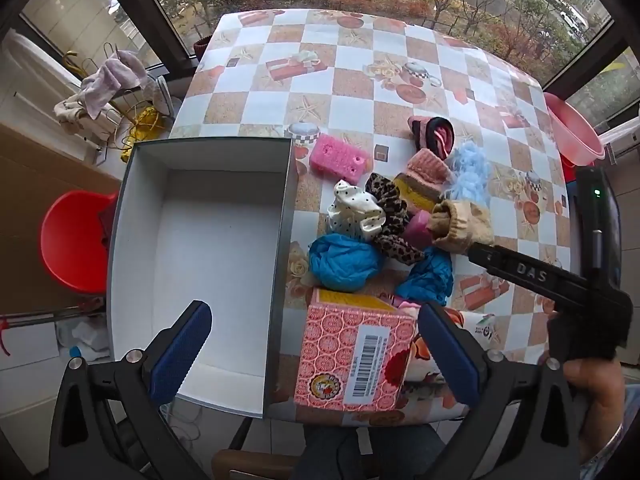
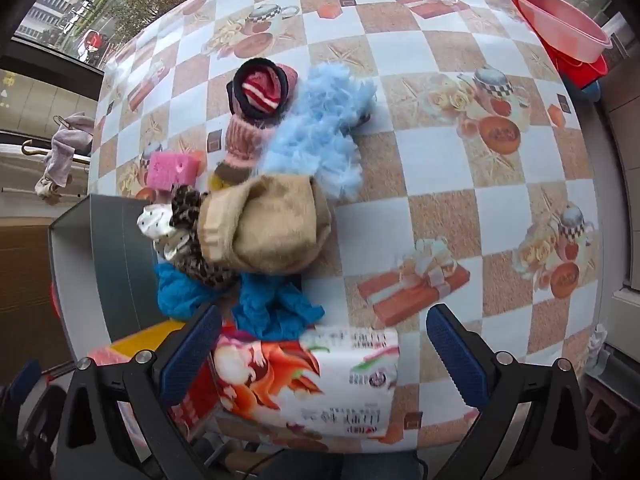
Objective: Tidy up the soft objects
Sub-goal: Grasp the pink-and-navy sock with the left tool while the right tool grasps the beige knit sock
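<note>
Both hand-held grippers hang wide open and empty above a checked counter (image 1: 360, 80): the left hand-held gripper (image 1: 316, 344) over the edge of an open white box (image 1: 200, 240), the right hand-held gripper (image 2: 324, 356) over a tissue pack (image 2: 320, 384). Socks, scrunchies and a pink sponge (image 1: 339, 158) lie heaped just right of the box, a beige sock (image 2: 272, 228) on top, its length running left to right, cuff toward the box

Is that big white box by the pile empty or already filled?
Empty: the box shows only bare white floor and walls; the soft things lie beside it.
</note>
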Demonstrator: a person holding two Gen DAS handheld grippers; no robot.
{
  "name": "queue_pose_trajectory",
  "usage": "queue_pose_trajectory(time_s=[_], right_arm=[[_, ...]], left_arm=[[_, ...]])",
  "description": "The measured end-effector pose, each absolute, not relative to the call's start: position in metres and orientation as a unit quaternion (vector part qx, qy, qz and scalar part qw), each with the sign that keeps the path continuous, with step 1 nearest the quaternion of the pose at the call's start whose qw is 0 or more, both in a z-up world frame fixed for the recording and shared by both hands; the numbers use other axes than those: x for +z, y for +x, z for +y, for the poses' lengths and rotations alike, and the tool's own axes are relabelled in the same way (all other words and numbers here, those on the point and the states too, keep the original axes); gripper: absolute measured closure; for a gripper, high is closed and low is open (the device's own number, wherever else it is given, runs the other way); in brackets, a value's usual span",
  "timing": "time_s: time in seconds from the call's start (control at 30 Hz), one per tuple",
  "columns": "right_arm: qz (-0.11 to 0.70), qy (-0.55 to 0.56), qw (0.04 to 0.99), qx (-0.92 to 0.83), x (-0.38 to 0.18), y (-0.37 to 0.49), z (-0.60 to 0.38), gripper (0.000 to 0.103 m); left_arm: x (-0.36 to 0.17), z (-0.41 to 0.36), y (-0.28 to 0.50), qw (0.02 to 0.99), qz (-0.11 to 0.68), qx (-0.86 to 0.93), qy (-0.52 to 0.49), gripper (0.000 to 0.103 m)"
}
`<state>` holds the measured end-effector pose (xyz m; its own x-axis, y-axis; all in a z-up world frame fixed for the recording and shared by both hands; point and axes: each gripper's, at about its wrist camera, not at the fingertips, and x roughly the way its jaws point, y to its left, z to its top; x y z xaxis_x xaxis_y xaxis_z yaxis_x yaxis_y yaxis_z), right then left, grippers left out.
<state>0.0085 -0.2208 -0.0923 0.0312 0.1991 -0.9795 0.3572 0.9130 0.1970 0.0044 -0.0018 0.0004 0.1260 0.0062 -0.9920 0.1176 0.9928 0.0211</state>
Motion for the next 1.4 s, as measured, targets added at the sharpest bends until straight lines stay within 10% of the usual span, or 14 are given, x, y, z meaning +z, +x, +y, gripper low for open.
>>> queue_pose_trajectory(time_s=[1.4], right_arm=[[0.684, 0.167, 0.701, -0.111, -0.175, -0.054, -0.343, 0.000]], left_arm=[[-0.181, -0.167, 0.182, 0.727, 0.665, -0.014, 0.171, 0.000]])
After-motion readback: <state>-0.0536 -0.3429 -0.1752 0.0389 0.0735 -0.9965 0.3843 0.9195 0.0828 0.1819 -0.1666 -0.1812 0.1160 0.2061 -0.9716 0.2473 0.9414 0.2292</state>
